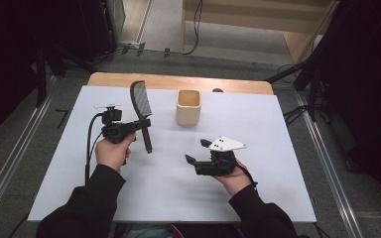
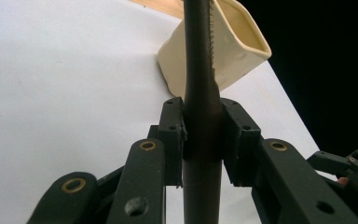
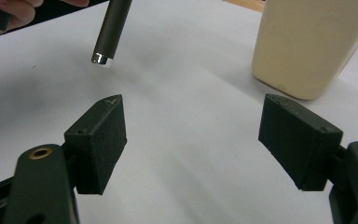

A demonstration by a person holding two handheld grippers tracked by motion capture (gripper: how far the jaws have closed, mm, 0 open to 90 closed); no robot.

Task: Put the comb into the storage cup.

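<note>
A dark brush (image 1: 141, 101) with a flat toothed head and a long round handle is clamped at its neck by my left gripper (image 1: 146, 124), which is shut on it. The head points away from me and the handle end hangs just above the white table (image 1: 178, 198). In the left gripper view the brush (image 2: 199, 70) runs up between the pads (image 2: 173, 135), with a cream square cup (image 2: 242, 46) behind it. The cup (image 1: 188, 106) stands upright at the table's middle back. My right gripper (image 1: 197, 150) is open and empty in front of the cup (image 3: 307, 46), with the handle end (image 3: 112, 28) to its upper left.
The table's wooden edge (image 1: 178, 82) shows beyond the white sheet. Metal rails (image 1: 322, 148) run along both sides on the floor, and dark stands and cables (image 1: 302, 74) surround the table. Bare white surface lies in front of both hands.
</note>
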